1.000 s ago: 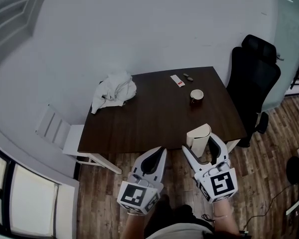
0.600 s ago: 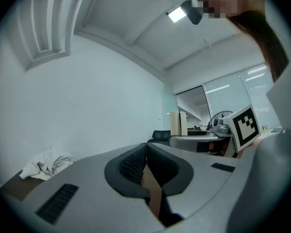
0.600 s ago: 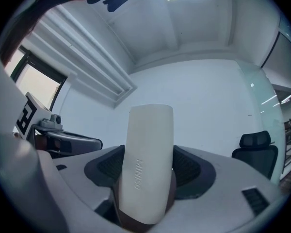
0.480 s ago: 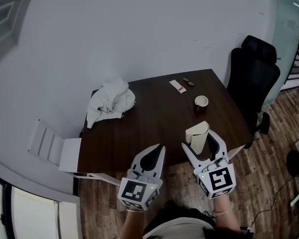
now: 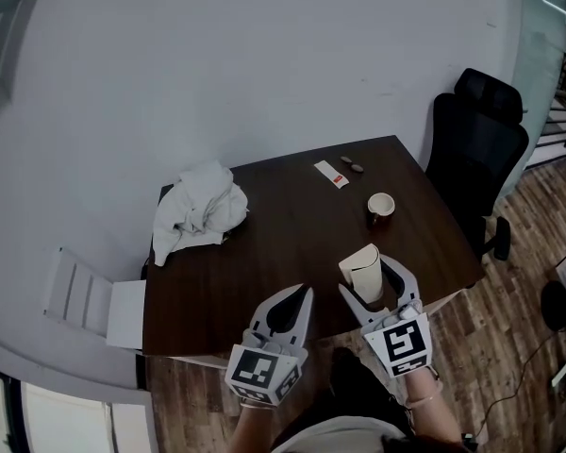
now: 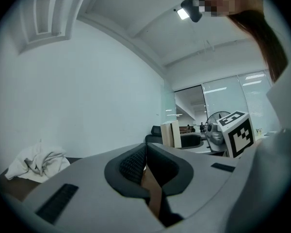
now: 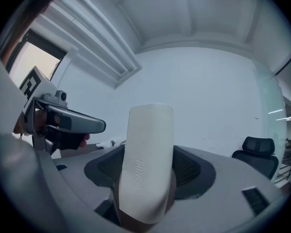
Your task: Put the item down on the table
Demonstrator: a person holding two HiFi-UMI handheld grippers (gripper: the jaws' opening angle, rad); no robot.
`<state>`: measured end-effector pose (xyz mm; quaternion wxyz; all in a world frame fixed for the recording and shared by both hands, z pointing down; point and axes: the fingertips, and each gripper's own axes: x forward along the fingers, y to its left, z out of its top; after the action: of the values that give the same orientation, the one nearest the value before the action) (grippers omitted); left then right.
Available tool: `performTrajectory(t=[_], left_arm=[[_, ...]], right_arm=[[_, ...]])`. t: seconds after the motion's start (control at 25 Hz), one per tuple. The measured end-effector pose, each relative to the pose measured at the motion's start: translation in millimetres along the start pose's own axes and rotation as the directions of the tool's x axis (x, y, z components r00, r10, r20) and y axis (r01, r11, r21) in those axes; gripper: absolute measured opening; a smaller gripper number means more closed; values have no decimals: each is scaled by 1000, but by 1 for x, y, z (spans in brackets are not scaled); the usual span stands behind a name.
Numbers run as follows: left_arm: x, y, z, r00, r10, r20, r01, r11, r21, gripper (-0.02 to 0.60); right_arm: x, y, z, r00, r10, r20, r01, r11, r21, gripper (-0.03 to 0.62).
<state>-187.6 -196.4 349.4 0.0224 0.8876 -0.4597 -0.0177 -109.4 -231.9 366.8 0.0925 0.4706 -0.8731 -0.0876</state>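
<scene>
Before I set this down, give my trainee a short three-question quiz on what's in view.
1. Multiple choice: what does the right gripper hold? A) a bottle B) a white case C) a plate
2. True or false: the left gripper is open.
3. Which stands nearer the black chair, the cup or the cloth?

Key: 1 B. 2 False, it is shut. 3 The cup.
</scene>
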Motion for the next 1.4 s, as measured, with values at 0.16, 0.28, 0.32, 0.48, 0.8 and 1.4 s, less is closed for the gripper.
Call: performTrajectory(t=[0.16, 0.28, 0.32, 0.48, 0.8, 1.4], left_arm=[[22, 19, -1, 1000, 15, -8, -15, 1000, 3, 18], [41, 34, -5, 999, 34, -7, -34, 999, 0, 18], [48, 38, -6, 999, 39, -9, -39, 999, -4, 18], [76, 50, -7, 998, 64, -17, -64, 998, -4, 18], [132, 61, -16, 997, 77, -12, -77, 997, -2, 18], [186, 94, -41, 982, 183, -48, -183, 983, -12, 18]], right_arm=[[32, -17, -18, 999, 27, -41, -29, 999, -35, 308], [52, -25, -35, 995, 64, -75, -72, 992, -102, 308], [59, -29, -41, 993, 75, -89, -85, 990, -111, 308], [83, -44, -64, 981, 124, -148, -145, 979, -143, 308], [119, -57, -133, 921, 277, -274, -341, 913, -225, 307], [166, -60, -249, 705, 514, -489, -628, 773, -93, 307]])
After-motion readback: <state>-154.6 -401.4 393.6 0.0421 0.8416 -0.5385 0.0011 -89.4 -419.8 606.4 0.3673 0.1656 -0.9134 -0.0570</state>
